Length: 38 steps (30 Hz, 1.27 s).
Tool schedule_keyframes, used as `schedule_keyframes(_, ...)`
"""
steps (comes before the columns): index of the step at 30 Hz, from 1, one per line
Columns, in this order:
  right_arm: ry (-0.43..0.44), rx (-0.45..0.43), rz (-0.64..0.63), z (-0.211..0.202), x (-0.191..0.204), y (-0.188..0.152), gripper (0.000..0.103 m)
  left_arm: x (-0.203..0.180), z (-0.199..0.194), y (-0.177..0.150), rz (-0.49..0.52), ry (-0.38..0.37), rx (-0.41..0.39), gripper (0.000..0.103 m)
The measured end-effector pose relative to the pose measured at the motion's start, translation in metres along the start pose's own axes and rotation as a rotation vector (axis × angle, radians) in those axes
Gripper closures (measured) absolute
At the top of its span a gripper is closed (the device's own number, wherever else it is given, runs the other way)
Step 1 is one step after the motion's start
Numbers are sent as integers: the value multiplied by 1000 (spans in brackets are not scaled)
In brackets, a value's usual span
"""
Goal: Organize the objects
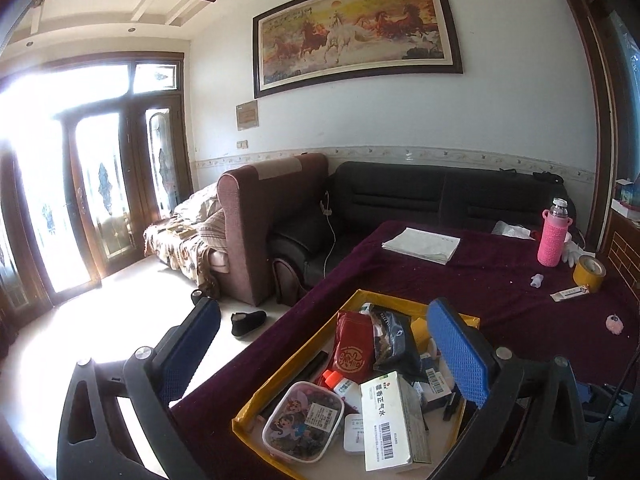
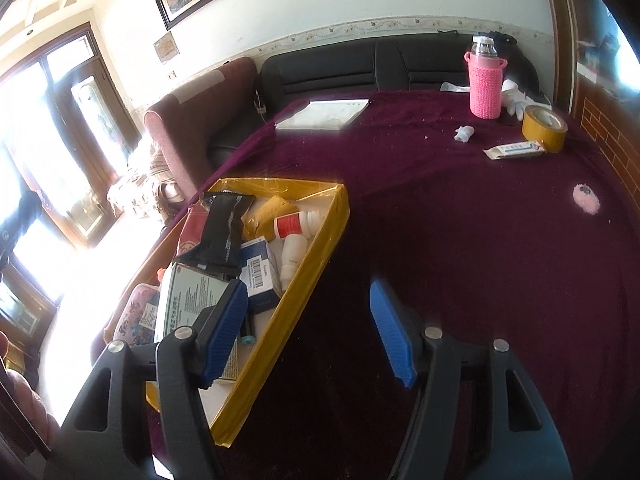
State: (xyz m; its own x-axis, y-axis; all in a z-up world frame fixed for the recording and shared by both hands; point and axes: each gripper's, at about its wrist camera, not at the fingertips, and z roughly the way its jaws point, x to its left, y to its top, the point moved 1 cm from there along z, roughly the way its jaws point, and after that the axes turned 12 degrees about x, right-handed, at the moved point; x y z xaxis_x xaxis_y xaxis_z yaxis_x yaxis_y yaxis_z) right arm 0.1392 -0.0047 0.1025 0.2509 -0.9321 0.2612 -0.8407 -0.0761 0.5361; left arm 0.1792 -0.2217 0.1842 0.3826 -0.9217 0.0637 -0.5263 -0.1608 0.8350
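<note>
Two pairs of blue-padded tongs hang over a tabletop (image 2: 460,208) draped in dark maroon velvet cloth, and both stand wide apart with nothing between their pads. The left tongs (image 1: 326,346) straddle the near-left corner of a shallow yellow-taped cardboard tray (image 1: 390,300), one pad out over the floor, the other above the tray's right side. The right tongs (image 2: 310,330) sit with the left pad over the tray (image 2: 320,248) and the right pad over bare cloth.

The tray is crowded. The left wrist view shows a red foil pouch (image 1: 354,346), a dark crinkled snack bag (image 1: 394,342), a clear oval plastic tub with a cartoon lid (image 1: 304,420), a long white medicine box with green print and a barcode (image 1: 384,420) and a small bottle with an orange cap (image 1: 334,380). The right wrist view looks in from the other side and reveals what the first hides: a white pill bottle with a red label (image 2: 296,222) lying on its side, a second plain white bottle (image 2: 292,256) and a blue-and-white barcoded carton (image 2: 260,270).

Well apart, near the far right edge, stand a bottle in a pink knitted sleeve (image 2: 485,84), a roll of yellow tape (image 2: 544,122), a flat white wrapped packet (image 2: 514,150) just beside the roll, a small crumpled white scrap (image 2: 464,133) and a fluffy pink pompom (image 2: 586,198). A stack of white papers (image 2: 324,114) lies at the far edge by the black sofa (image 1: 420,196). Only the left view takes in the framed horse painting (image 1: 356,32) whole and a black shoe (image 1: 248,322) on the floor.
</note>
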Motion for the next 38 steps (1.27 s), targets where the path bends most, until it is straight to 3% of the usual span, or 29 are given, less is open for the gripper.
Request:
schedule_keyframes(9,-26,13,14,3,4,-9,40,8,1,-5,-12,3,15,1)
schedule_keyframes(10,-38,7,12,2,6,-10,40,10,1,-4,-16,-11,14,1)
schedule_keyframes(14,-82,-47,-34,-7,19,-14,40,22,0,2,-42,-209,24,1)
schedule_keyframes(19,-116,-47,-116,-4,43,-16,38,39,-4,8,-64,-232,21,1)
schedule_keyframes(24,-142,-17,-211,4,70,-16,38,72,12,1,-200,-321,72,1)
schedule_keyframes(29,-160,-23,-264,3,91,-12,38,89,29,-12,-260,-195,117,1)
schedule_keyframes(38,-182,26,-309,25,124,1,38,109,44,-28,-289,-56,150,1)
